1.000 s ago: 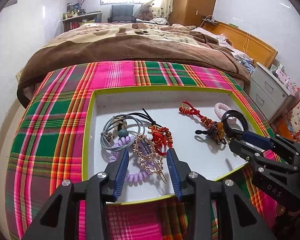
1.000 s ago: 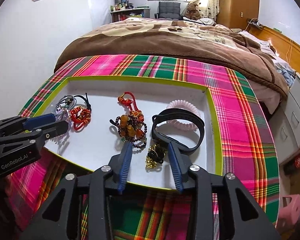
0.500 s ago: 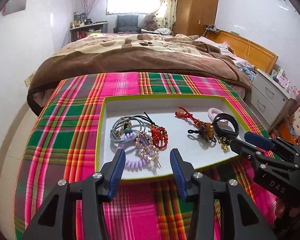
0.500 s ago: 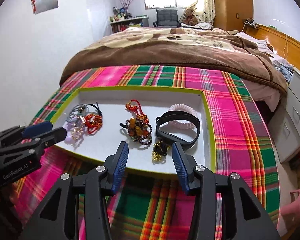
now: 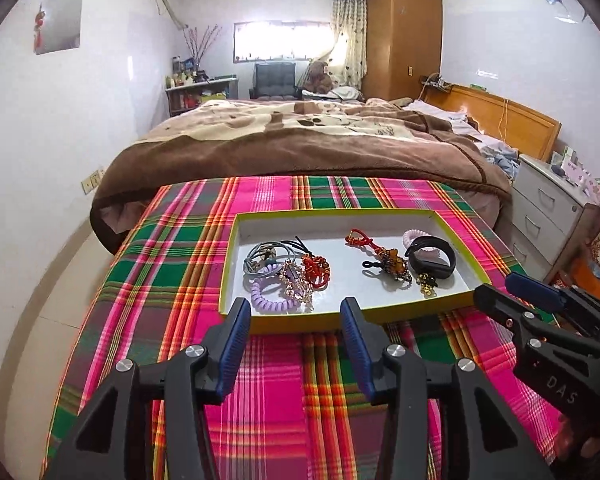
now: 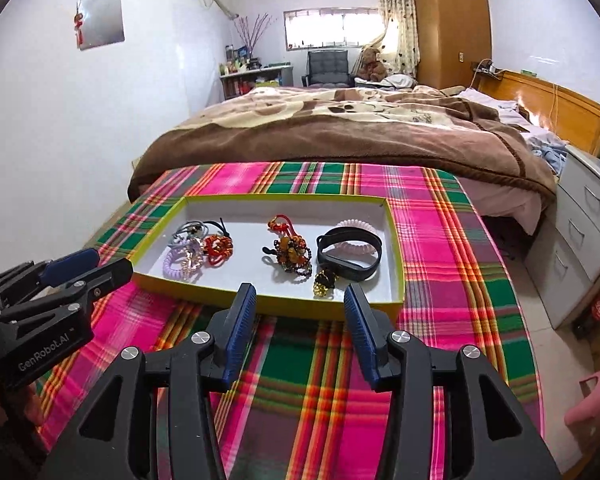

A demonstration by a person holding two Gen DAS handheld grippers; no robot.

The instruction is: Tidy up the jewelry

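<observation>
A shallow white tray with a yellow-green rim (image 5: 228, 264) (image 6: 398, 248) lies on the plaid cloth. Its left part holds grey hair ties (image 5: 260, 258), a purple coil tie (image 5: 266, 300) (image 6: 172, 266), a gold clip (image 5: 296, 280) and a red knotted bracelet (image 5: 316, 270). A red-corded bead charm (image 5: 388, 260) (image 6: 290, 252) lies mid-tray. At the right are a black band (image 5: 432, 258) (image 6: 348, 256), a pink coil (image 5: 414, 236) and a small gold-black charm (image 5: 426, 282). My left gripper (image 5: 295, 312) (image 6: 96, 268) and right gripper (image 6: 300, 296) (image 5: 500, 292) hover open and empty, just short of the tray's near wall.
The pink and green plaid cloth (image 5: 172, 280) covers the surface around the tray. A bed with a brown blanket (image 5: 300, 148) lies right behind it. White drawers (image 6: 580, 216) stand to the right, and a pink stool (image 6: 592, 404) sits on the floor.
Both grippers have drawn back and risen away from the tray, and their jaws have widened. The left straddled the gold clip before, and the right straddled the gold-black charm. The jewelry stays in the tray.
</observation>
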